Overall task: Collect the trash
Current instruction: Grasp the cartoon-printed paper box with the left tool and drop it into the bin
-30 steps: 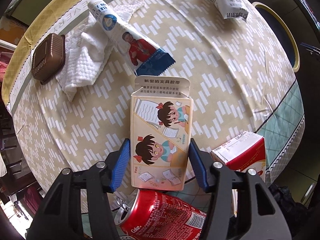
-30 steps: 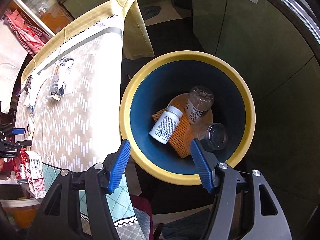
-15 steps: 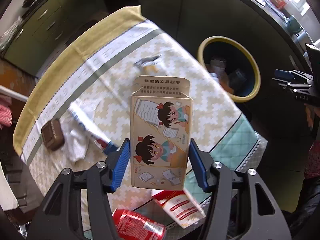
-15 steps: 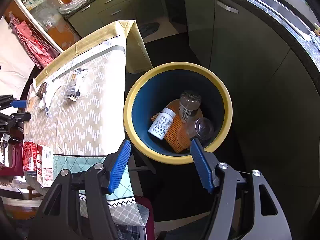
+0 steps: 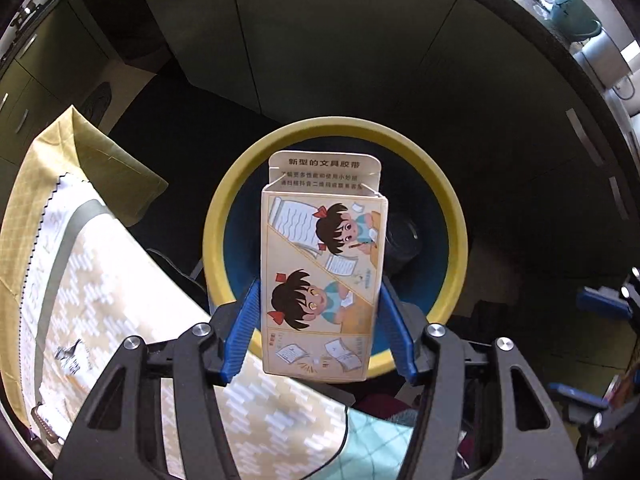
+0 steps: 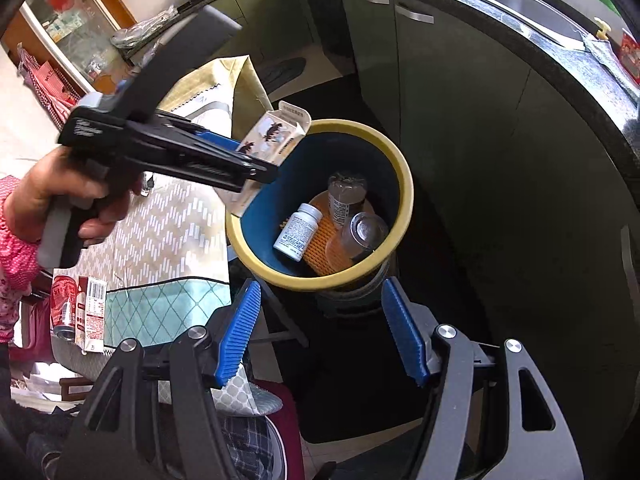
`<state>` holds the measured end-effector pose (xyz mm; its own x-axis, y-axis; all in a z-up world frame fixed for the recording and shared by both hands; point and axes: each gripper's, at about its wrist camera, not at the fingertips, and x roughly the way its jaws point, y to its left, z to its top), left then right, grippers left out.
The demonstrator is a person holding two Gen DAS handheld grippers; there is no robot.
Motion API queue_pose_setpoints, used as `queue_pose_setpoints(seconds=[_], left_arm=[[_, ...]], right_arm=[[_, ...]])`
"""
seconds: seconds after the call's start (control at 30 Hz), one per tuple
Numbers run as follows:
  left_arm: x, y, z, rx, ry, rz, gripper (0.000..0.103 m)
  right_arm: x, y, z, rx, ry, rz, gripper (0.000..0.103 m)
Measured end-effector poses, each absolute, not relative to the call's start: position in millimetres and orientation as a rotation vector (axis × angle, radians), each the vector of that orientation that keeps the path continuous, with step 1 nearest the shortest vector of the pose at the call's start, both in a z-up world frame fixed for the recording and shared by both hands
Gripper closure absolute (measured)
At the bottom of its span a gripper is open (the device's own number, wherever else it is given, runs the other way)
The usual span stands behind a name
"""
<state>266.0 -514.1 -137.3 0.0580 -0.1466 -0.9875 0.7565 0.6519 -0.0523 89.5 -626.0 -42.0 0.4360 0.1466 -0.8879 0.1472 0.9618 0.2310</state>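
Note:
My left gripper [image 5: 320, 332] is shut on a cartoon-printed paper box [image 5: 322, 276], its blue pads pressing both sides. The box hangs directly over the yellow-rimmed blue trash bin [image 5: 460, 224]. In the right wrist view the left gripper [image 6: 256, 160] and the box [image 6: 276, 136] hover at the bin's [image 6: 404, 184] near-left rim, held by a hand [image 6: 48, 196]. Inside the bin lie a white pill bottle [image 6: 298, 232], a clear bottle [image 6: 346, 196], a plastic cup [image 6: 362, 232] and an orange mesh piece [image 6: 324, 240]. My right gripper [image 6: 320, 336] is open and empty, in front of the bin.
The table with a patterned cloth [image 6: 176, 216] stands left of the bin. A red can [image 6: 62, 300] and a red-and-white carton [image 6: 92, 308] lie at its near edge. Dark green cabinets [image 6: 460, 92] rise behind the bin. A dark floor surrounds it.
The left gripper carried the box off the table, rightward, to above the bin. The right gripper pulled back and rose, so the bin looks smaller and the left gripper has come into its view.

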Motion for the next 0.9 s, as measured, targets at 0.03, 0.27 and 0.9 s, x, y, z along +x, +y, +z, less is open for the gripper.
queue_pose_setpoints(seconds=[0.03,0.27,0.9], left_arm=[[267.6,-519.5,-145.9,0.575,1.359,-0.735,0.047],[270.1,-502.3,-149.9,0.56,1.399,-0.685,0.041],[189.3,-188.8,-39.2,0.346,1.409,-0.4,0.034]], right_arm=[[88.4,-628.3,-43.1,0.295,1.125,-0.003,0.04],[86.1,-630.3,-45.8,0.302,1.122,0.014,0.04],[144.4,-470.8,-48.2,0.122,1.262,0.313,0.04]])
